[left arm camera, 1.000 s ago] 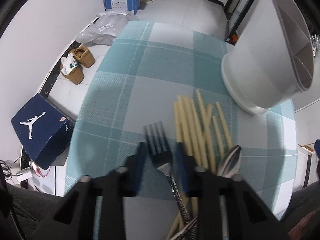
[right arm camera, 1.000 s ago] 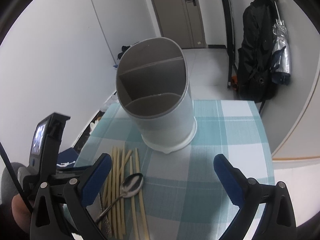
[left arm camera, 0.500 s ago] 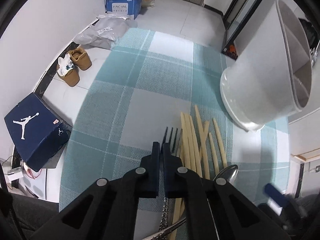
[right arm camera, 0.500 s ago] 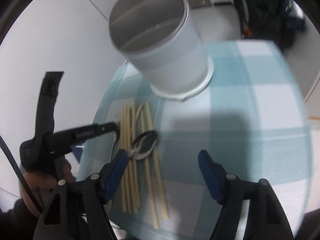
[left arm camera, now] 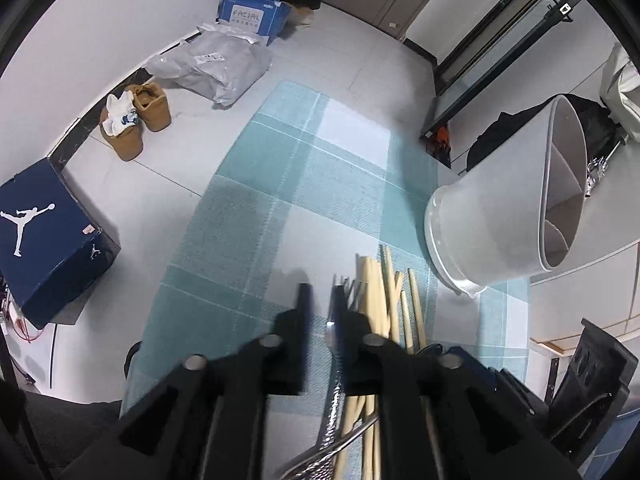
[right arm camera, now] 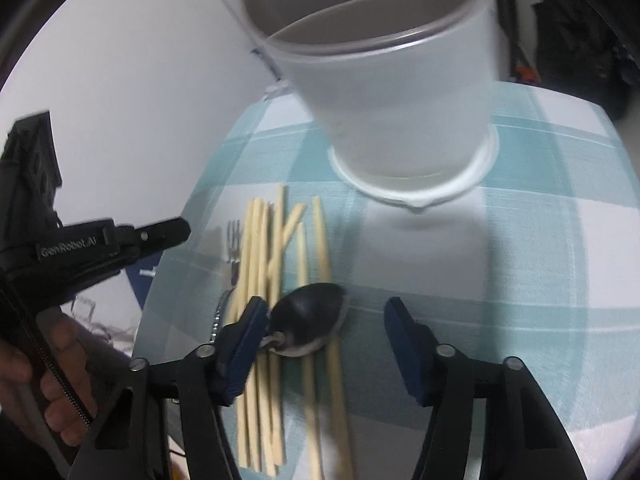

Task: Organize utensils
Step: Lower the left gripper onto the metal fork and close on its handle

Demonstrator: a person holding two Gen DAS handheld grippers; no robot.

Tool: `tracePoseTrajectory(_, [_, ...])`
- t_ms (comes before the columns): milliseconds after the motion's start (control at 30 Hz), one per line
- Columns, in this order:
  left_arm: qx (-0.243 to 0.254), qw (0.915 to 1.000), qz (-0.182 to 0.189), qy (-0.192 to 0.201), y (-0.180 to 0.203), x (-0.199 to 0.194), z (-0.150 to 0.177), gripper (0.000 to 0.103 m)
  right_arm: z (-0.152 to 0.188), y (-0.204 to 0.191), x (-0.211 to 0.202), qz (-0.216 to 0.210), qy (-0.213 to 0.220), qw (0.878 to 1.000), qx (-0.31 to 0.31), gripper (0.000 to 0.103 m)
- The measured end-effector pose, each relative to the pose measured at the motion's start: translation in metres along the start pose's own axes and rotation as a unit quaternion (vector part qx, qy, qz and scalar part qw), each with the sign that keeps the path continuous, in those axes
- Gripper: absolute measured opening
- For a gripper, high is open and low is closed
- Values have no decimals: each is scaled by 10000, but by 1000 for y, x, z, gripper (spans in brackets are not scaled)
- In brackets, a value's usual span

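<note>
Fork (right arm camera: 234, 240) beside chopsticks (right arm camera: 256, 264) — "GenRobot.AI" left hand-held gripper (left arm camera: 320, 300) seemingly released, right hand-held gripper (right arm camera: 324, 320) spread wide.

Chopsticks (right arm camera: 260, 280) crowd the fork (right arm camera: 234, 240); holder (right arm camera: 400, 92) beyond.

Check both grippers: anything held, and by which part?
Nothing looks clamped. The right gripper is open around the bowl of the dark metal spoon. The left gripper has its fingers apart; the silver fork runs between them, contact unclear.

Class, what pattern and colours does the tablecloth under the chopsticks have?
The tablecloth is a teal and white check, shown best in the left wrist view.
</note>
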State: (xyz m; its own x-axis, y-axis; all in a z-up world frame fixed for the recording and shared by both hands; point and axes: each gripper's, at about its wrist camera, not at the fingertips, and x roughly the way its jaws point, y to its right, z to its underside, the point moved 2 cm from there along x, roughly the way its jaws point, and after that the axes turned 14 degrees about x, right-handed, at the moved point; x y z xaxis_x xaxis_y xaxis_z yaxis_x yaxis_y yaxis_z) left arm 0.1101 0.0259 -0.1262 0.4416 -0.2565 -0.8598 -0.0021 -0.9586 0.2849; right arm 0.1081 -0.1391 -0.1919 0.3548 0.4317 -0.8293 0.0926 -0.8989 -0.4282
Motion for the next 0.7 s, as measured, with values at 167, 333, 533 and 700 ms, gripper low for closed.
tracePoseTrajectory(167, [-145, 9998, -6, 152, -12, -10, 2, 42, -4, -3, 19, 114, 12, 9998, -159, 20])
tracePoseTrajectory(333, [-218, 9997, -5, 95, -20, -8, 3, 42, -9, 9, 18, -38, -16, 9999, 127, 6])
tracePoseTrajectory(533, [-222, 9997, 11, 56, -21, -7, 3, 42, -12, 1, 2, -386, 9, 9986, 349, 3])
tracePoseTrajectory(700, [2, 9997, -7, -226, -14, 3, 6, 66, -15, -3, -35, -515, 321, 9979, 223, 1])
